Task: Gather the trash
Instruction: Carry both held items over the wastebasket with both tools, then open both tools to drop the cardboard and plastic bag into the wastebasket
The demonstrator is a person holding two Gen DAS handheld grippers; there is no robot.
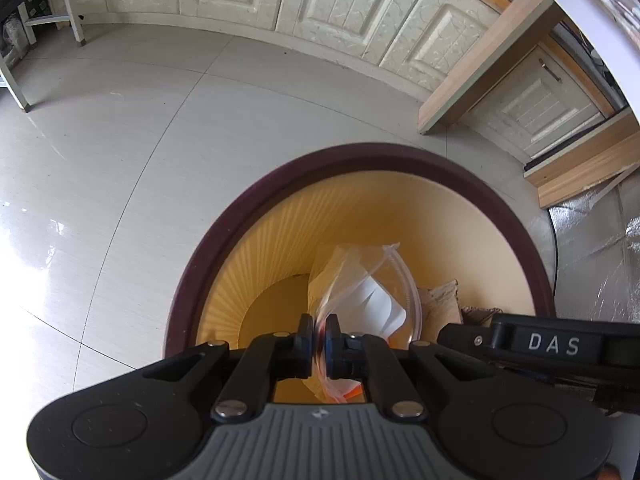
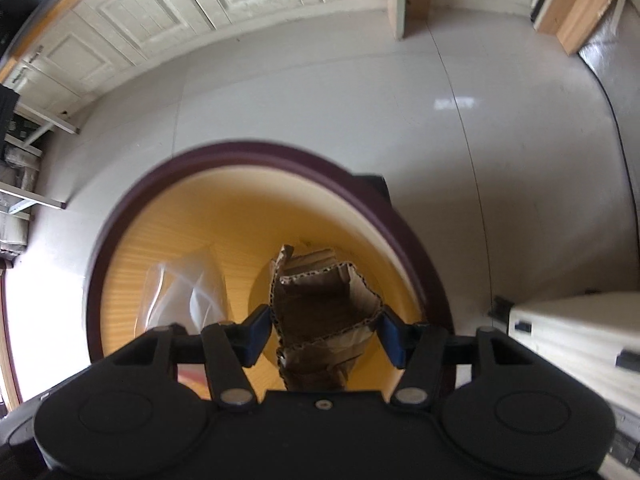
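A round bin with a dark maroon rim (image 1: 256, 196) and yellow inside stands on the floor; it also shows in the right wrist view (image 2: 120, 208). My left gripper (image 1: 319, 340) is shut on a clear plastic bag (image 1: 360, 284) with white paper in it, held over the bin's mouth. My right gripper (image 2: 326, 330) holds a piece of brown corrugated cardboard (image 2: 324, 300) between its blue pads (image 2: 258, 332) over the bin; the jaws stand wide around it. The bag shows faintly at the left in the right wrist view (image 2: 184, 292).
Pale tiled floor (image 1: 120, 140) surrounds the bin. Cream cabinet doors (image 1: 340, 0) line the far wall. Wooden table legs (image 1: 480, 60) stand at right. A white metal frame (image 1: 40, 40) is at far left. A cream case (image 2: 572, 340) sits right of the bin.
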